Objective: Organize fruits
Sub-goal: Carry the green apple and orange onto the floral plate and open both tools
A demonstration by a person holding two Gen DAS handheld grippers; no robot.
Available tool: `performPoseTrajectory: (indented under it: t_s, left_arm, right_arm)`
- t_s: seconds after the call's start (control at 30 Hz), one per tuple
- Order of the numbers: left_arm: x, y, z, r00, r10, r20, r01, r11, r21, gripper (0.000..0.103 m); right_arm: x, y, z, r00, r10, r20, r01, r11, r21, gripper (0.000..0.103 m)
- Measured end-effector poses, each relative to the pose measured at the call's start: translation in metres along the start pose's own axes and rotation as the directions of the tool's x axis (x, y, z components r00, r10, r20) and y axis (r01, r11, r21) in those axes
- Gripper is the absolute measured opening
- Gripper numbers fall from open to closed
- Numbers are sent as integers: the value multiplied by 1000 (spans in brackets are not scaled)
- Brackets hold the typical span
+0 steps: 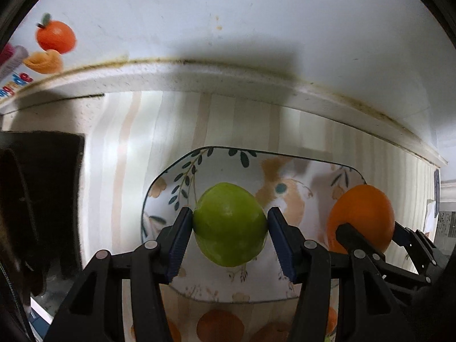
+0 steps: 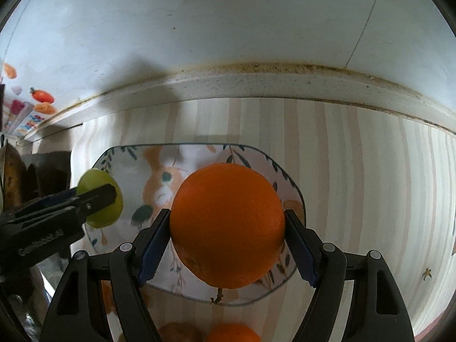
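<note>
I've got the left gripper (image 1: pixel 229 225) clamped on the green fruit (image 1: pixel 230 223), right gripper (image 2: pixel 227 226) on the orange (image 2: pixel 227 225); the plate (image 1: pixel 285 154) lies under both, orange at three o'clock.

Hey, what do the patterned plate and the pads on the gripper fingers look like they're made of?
The plate looks like glazed ceramic or melamine: smooth, faintly glossy, with a printed leaf-and-rabbit pattern; which one is unclear. The finger pads on the left gripper look like dark blue moulded rubber or plastic, matte, with ribbed, saw-toothed edges.
</note>
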State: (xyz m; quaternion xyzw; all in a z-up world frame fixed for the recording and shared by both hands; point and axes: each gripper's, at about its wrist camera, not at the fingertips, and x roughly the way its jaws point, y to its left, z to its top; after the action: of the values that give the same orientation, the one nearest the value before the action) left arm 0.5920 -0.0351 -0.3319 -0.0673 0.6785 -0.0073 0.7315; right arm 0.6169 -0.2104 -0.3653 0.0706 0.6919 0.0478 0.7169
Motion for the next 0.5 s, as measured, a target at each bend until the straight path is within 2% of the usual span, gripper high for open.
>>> performPoseTrajectory:
  t_s: [0.27, 0.3, 0.47, 0.5]
  left_arm:
    - [19, 0, 8, 998, -1, -57, 1, 1000, -8, 52]
    - [19, 1, 8, 987, 7, -160, -7, 1000, 1, 53]
    - [21, -1, 10, 984, 5, -179, -8, 1000, -14, 53]
    - [22, 0, 11, 984, -4, -177, 0, 1000, -18, 54]
  right_arm:
    - [18, 1, 18, 1000, -5, -2, 5, 1000, 26, 80]
    - [19, -1, 20, 1000, -1, -6, 1, 999, 33, 80]
    - [21, -7, 24, 999, 25, -38, -23, 998, 64, 81]
    - [20, -8, 25, 999, 28, -43, -24, 997, 71, 88]
